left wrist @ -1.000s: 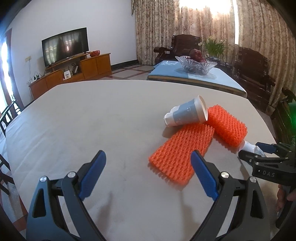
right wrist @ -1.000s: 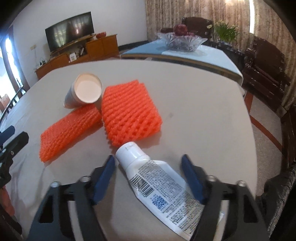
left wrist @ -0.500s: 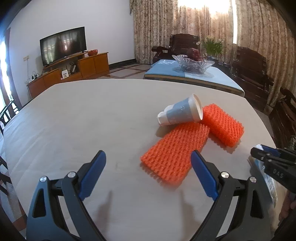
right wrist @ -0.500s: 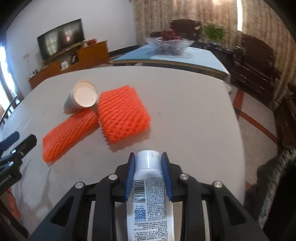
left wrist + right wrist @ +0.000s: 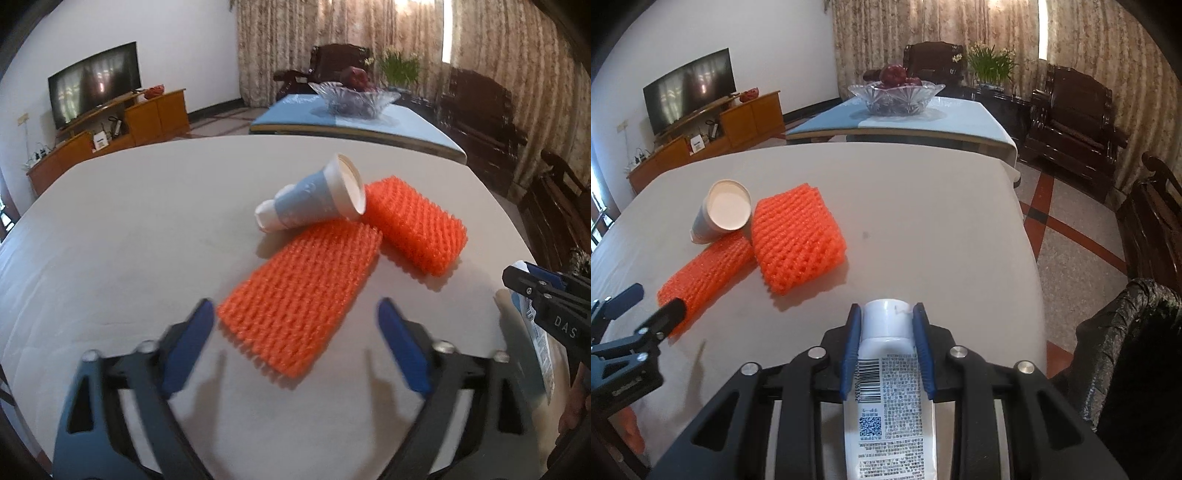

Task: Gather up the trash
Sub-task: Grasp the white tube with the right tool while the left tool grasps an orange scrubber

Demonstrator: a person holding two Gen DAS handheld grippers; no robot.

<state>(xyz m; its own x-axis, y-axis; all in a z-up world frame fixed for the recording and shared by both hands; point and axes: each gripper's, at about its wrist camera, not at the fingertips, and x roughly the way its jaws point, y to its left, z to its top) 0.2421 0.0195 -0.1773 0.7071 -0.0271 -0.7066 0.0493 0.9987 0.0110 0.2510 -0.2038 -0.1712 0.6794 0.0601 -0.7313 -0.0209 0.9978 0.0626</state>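
Table (image 5: pixel 110 258) fills both my views, far edge cut off by the lens. Dark bag (image 5: pixel 1126 350) right of my right jaws, only its rim shows. Flat orange foam net (image 5: pixel 303 295) lies ahead of my left gripper (image 5: pixel 295 332), near end between the blue pads (image 5: pixel 188 347), not touched; jaws apart, just been closing. Thicker foam net (image 5: pixel 413 225) beyond it. Paper cup (image 5: pixel 314 199) on its side, touching both nets. My right gripper (image 5: pixel 886 347) clamped on the white tube (image 5: pixel 886 369), cap forward, tail cut off below; print unreadable.
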